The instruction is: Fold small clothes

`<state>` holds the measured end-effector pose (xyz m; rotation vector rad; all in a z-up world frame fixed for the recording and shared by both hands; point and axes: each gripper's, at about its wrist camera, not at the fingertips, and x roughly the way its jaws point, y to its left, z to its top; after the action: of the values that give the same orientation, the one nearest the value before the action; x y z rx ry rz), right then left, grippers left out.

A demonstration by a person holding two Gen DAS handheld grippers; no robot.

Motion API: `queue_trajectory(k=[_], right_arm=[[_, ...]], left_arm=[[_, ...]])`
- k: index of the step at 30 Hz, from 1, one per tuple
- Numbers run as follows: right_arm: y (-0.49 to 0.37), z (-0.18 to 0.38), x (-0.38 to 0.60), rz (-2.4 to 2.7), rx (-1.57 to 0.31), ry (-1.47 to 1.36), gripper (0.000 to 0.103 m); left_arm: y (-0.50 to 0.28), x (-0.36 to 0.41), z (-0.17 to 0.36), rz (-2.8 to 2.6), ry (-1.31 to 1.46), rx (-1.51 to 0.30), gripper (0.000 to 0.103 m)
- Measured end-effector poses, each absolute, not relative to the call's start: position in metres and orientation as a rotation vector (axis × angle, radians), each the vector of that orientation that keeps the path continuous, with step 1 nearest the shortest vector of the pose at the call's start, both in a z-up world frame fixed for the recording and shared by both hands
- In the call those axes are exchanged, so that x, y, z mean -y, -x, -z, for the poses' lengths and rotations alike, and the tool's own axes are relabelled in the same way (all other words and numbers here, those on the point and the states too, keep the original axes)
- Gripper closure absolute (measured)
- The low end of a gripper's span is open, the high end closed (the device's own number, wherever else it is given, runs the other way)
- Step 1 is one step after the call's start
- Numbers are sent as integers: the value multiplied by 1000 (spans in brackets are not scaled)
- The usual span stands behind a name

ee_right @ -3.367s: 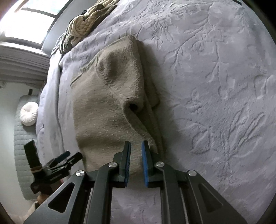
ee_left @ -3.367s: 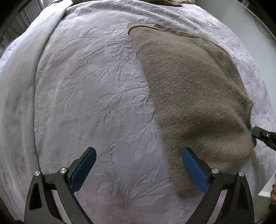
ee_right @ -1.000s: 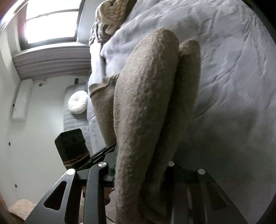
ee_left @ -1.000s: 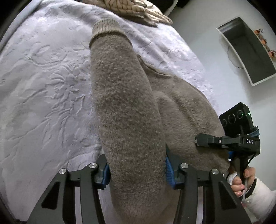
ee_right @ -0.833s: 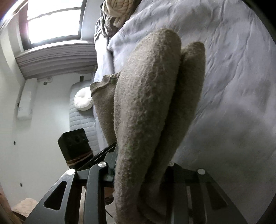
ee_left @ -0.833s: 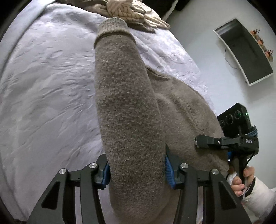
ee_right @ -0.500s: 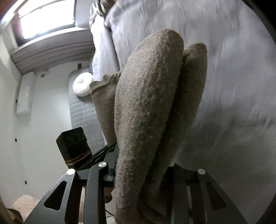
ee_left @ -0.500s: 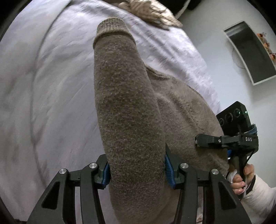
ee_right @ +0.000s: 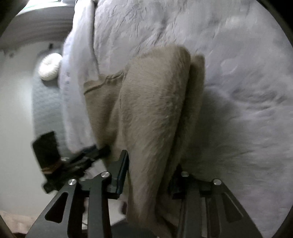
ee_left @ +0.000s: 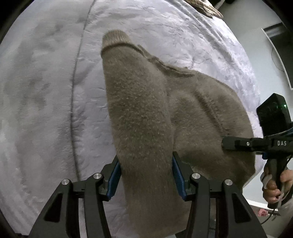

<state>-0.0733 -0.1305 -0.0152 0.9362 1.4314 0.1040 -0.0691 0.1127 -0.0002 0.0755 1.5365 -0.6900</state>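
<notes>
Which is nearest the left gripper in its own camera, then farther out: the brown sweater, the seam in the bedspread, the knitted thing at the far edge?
1. Brown sweater: clamped in the left gripper.
2. Bedspread seam: left side, midway.
3. Knitted thing: top right, farthest.

A fuzzy taupe-brown knit sweater [ee_left: 142, 117], folded into thick layers, hangs lifted above a pale lavender bedspread [ee_left: 45, 91]. Its ribbed hem points away toward the far end, while the near fabric bunches into two rounded folds [ee_right: 155, 109].
</notes>
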Motion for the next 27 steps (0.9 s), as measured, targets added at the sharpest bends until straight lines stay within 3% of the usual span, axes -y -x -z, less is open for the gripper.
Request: queue_trajectory(k=[3, 5, 9, 13, 17, 27], right_arm=[[87, 5, 146, 2, -1438, -817, 62], [89, 2, 150, 38, -1434, -778, 76], [104, 14, 156, 150, -1470, -645, 92], [106, 36, 159, 240, -1504, -630, 92], [115, 54, 167, 308, -1549, -653, 99], [138, -35, 168, 205, -1370, -722, 93]], left_arm=[[66, -121, -12, 657, -87, -1497, 51], [63, -131, -19, 618, -83, -1463, 51], [54, -149, -12, 518, -89, -1473, 51], [58, -147, 10, 465, -146, -1487, 50], [65, -140, 13, 450, -208, -1453, 49], [86, -162, -16, 479, -276, -1451, 49]])
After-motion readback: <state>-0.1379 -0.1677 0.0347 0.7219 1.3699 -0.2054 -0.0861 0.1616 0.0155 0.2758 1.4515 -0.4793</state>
